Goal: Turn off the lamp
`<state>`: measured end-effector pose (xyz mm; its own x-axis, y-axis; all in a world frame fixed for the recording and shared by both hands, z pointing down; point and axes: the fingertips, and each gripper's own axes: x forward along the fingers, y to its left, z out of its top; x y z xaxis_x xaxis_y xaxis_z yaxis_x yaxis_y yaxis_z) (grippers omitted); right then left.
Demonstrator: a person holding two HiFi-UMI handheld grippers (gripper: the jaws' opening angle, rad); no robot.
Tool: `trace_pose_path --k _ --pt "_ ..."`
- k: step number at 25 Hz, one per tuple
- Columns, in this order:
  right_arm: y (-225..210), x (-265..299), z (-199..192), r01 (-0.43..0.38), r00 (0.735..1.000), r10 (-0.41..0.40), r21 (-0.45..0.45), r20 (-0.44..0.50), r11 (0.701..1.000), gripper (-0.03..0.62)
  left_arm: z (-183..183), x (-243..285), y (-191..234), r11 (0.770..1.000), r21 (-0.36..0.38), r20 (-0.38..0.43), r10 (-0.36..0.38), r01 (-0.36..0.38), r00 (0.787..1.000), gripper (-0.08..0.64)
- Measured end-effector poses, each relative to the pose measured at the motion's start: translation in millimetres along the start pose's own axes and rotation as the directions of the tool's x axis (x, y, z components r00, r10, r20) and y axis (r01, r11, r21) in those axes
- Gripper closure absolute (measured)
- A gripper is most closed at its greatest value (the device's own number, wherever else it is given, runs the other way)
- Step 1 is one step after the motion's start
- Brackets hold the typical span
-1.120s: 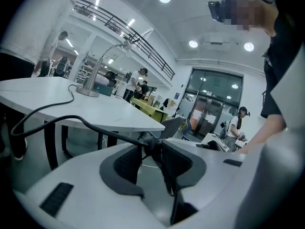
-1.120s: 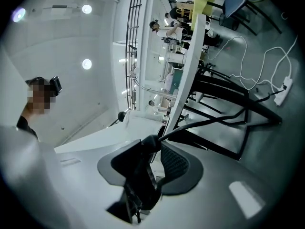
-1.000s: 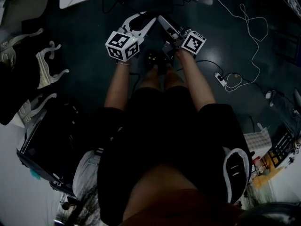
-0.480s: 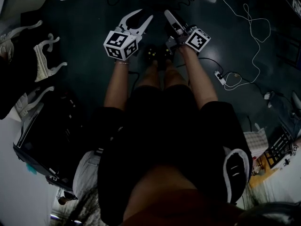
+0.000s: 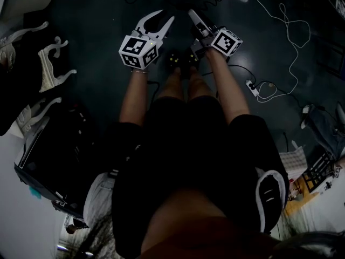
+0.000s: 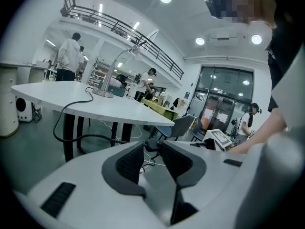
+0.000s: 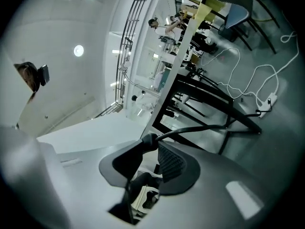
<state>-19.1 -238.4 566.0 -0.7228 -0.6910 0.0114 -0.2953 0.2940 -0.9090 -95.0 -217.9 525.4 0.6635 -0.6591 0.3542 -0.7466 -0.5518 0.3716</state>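
Lamp: left gripper view, not head view; left tongs wide, empty, just narrowing; right tongs just closed onto cord.

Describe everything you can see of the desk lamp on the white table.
The desk lamp stands on the far part of the white table, small, in the left gripper view only. Its round, flat base rests on the tabletop; a slim, silvery, metal-looking arm leans up from it and bends over to a small head. Whether it is lit cannot be told. A black cable appears to run from the base and loops down over the table's edge.
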Motion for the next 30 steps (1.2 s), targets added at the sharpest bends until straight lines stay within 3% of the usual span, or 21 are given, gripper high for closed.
trace_pose_path --k 6,10,18,20,23,27,30 --pt "-11.3 -0.6 -11.6 0.104 0.989 -0.112 -0.082 -0.098 0.991 0.514 -5.4 -1.3 0.5 0.999 0.039 -0.02 0.019 -0.018 1.0 0.551" --pt "-15.7 -1.7 -19.3 0.143 0.977 -0.161 -0.127 -0.139 0.981 0.514 -9.4 0.7 -2.7 0.999 0.045 -0.034 0.011 -0.009 0.999 0.552" --pt "-28.0 -5.6 -33.5 0.21 0.954 -0.232 -0.127 -0.192 0.969 0.5 -10.9 -2.7 -2.1 0.999 0.029 -0.031 0.013 -0.012 0.999 0.552" --pt "-31.8 -6.5 -38.1 0.224 0.945 -0.247 -0.127 -0.213 0.966 0.409 -11.9 -4.4 -0.5 1.0 0.021 -0.029 0.018 -0.017 0.999 0.552" --pt "-34.1 -9.1 -38.6 0.236 0.941 -0.258 -0.122 -0.219 0.964 0.405 -12.7 -5.6 0.8 1.0 0.013 -0.024 0.027 -0.026 0.999 0.552" --pt "-41.3 -13.3 -46.4 0.27 0.917 -0.302 -0.151 -0.26 0.951 0.404 -11.9 -8.0 3.5 0.999 0.011 -0.018 0.037 -0.037 0.999 0.552" --pt "-50.6 -18.1 -52.3 0.322 0.875 -0.378 -0.22 -0.301 0.921 0.395 -11.1 -9.5 4.2 0.999 0.01 -0.016 0.036 -0.036 0.999 0.552"
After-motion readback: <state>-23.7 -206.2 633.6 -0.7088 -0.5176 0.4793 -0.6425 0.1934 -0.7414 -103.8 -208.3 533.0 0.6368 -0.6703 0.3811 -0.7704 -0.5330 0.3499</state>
